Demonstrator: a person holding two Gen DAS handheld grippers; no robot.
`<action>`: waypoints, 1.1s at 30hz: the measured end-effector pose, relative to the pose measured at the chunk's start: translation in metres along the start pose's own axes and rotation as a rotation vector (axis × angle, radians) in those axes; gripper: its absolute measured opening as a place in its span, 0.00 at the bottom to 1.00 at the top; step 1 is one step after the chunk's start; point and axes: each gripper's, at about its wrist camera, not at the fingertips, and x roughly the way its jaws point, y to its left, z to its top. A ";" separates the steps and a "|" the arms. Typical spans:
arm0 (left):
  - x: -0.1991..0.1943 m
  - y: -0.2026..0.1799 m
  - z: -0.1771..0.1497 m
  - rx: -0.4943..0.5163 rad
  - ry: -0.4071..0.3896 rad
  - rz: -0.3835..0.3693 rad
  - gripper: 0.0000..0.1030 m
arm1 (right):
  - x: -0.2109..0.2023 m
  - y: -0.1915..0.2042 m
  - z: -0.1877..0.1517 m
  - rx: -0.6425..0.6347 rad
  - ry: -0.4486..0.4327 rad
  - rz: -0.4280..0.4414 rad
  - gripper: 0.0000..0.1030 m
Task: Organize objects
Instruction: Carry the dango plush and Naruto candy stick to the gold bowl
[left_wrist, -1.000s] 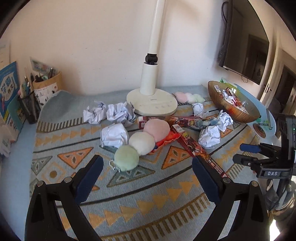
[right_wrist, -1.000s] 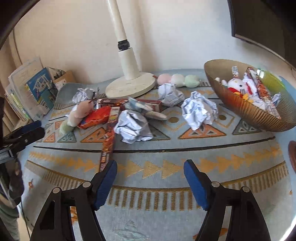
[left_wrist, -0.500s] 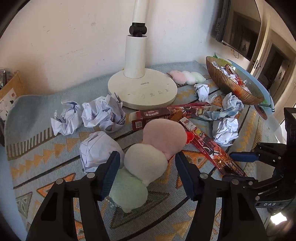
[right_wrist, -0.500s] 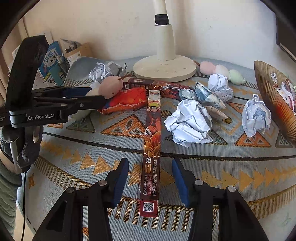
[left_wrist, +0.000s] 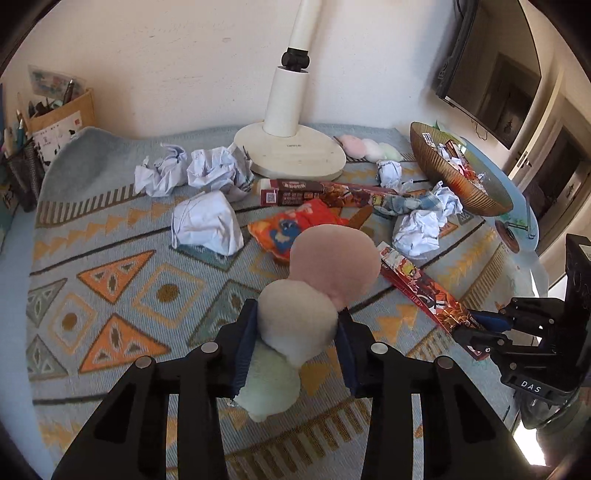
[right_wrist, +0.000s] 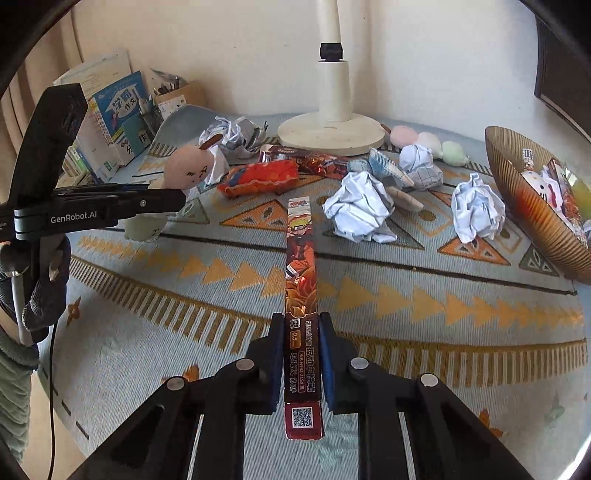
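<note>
My left gripper (left_wrist: 297, 334) is shut on a three-ball plush dango toy (left_wrist: 317, 280), pink, white and green, held above the patterned mat; it also shows in the right wrist view (right_wrist: 184, 171). My right gripper (right_wrist: 301, 354) is shut on the near end of a long red Naruto box (right_wrist: 300, 258); the box also shows in the left wrist view (left_wrist: 424, 291). A brown ribbed bowl (right_wrist: 524, 199) with toys and packets stands at the right. Several crumpled paper balls (right_wrist: 360, 208) lie mid-mat.
A white lamp base (left_wrist: 291, 151) stands at the back. A second dango plush (left_wrist: 369, 149), an orange snack bag (left_wrist: 295, 227) and another long box (left_wrist: 314, 190) lie near it. Books and a pen holder (right_wrist: 118, 118) stand at the left.
My left gripper closed on the dango plush and lifted it off the mat. My right gripper moved forward and closed on the end of the long red box.
</note>
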 end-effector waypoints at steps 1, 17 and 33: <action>-0.003 -0.002 -0.010 -0.017 0.009 0.006 0.35 | -0.005 -0.003 -0.009 0.002 0.008 0.013 0.16; -0.023 -0.031 -0.051 -0.079 -0.017 0.058 0.35 | 0.008 0.013 -0.013 -0.038 0.018 -0.059 0.17; 0.008 -0.162 0.078 0.082 -0.074 -0.126 0.35 | -0.108 -0.123 0.000 0.252 -0.240 -0.178 0.17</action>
